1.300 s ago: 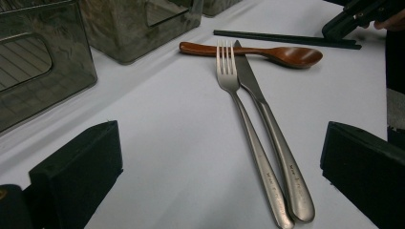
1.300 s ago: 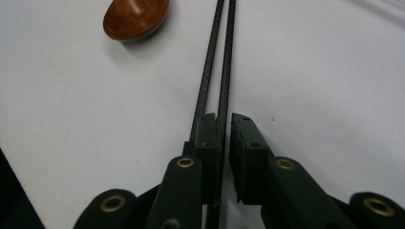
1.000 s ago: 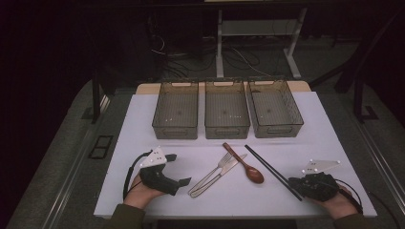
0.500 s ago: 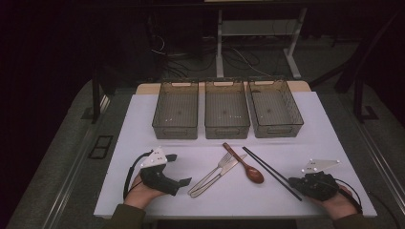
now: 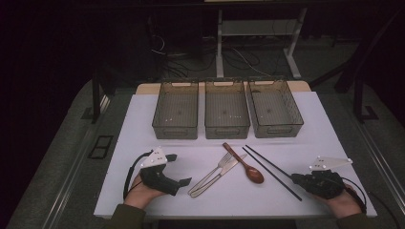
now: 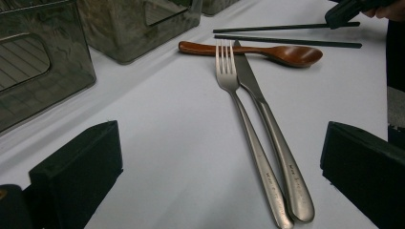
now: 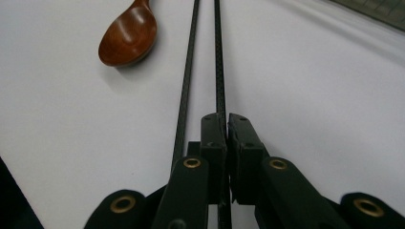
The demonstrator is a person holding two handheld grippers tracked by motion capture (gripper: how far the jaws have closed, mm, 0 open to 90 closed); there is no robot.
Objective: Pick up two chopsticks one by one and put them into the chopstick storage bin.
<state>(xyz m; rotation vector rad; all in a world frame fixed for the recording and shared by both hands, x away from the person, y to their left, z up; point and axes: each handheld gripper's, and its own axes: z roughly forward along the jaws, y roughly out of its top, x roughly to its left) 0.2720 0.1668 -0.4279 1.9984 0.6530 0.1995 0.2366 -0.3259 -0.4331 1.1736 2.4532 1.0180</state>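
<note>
Right gripper [image 7: 228, 125] clamped on near end of one chopstick [image 7: 220, 71]; second chopstick [image 7: 187, 86] lies free just beside, touching table [image 5: 143, 129]. Left gripper [image 5: 177, 183] jaws wide apart, empty, facing fork [image 6: 239, 109] and knife [image 6: 267, 129]. Step judged: pickup of chopstick, grip made, not yet lifted. Next move likely calls for level lift toward one of three bins [image 5: 276, 106]. Chopsticks thin, black, textured; spoon [image 7: 128, 39] glossy wood; fork, knife brushed metal; bins smoky translucent plastic.

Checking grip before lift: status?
Right hand-held gripper shut on one chopstick; second chopstick lies loose alongside. Left hand-held gripper open, idle.
</note>
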